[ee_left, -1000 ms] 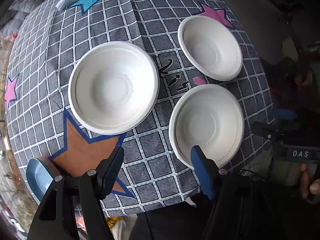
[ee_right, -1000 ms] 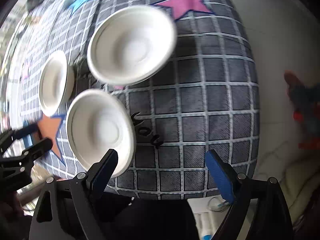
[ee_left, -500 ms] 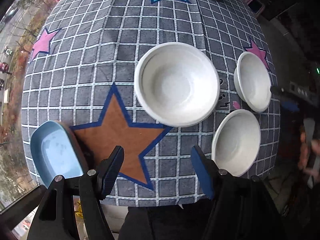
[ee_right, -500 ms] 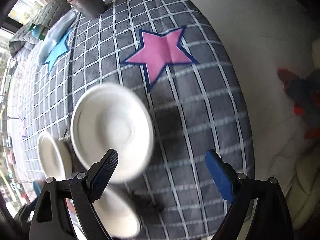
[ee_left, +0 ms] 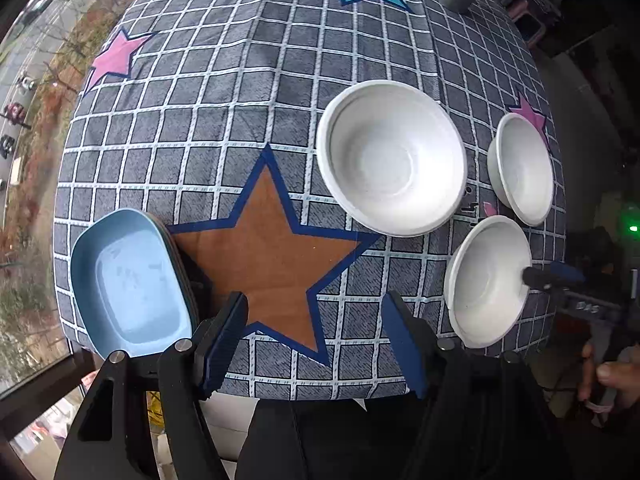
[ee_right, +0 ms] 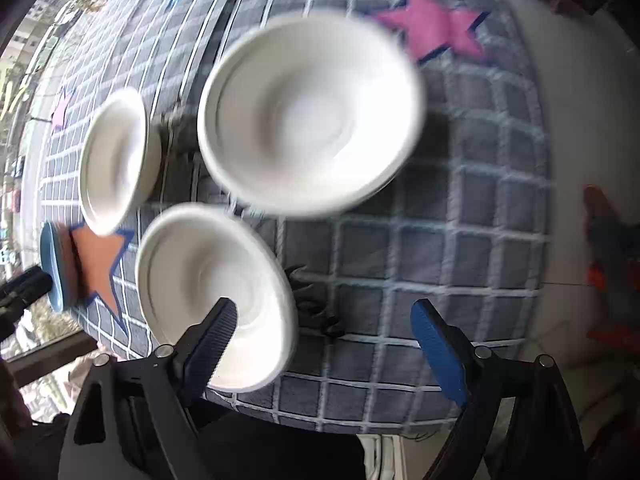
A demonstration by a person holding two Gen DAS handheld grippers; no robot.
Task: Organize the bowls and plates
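A: Desk (ee_left: 248,80) first: checked cloth with stars. Three white bowls on it, none stacked. Big bowl (ee_left: 390,158) mid-desk, near bowl (ee_left: 486,280) by the front edge, far bowl (ee_left: 522,168) behind it. All close together, not touching as far as I can tell.

B: Plates?

A: Blue plate (ee_left: 132,280) at the left front corner, looks like the top of a small stack, beside the brown star (ee_left: 272,248).

B: Grippers?

A: Left gripper (ee_left: 314,342) open, empty, hanging over the brown star between plate and bowls. Right gripper (ee_right: 324,344) jaws have just been closing a bit, still apart, nothing held; one finger sits over the near bowl's rim. That view's blurred.

B: Step?

A: Reach for the first bowl, I'd say. Nothing sorted yet.

B: Next?

A: Probably the right gripper drops so the near bowl's rim sits between the jaws, pinches, lifts, nests it in another bowl. A thin rim could slip.
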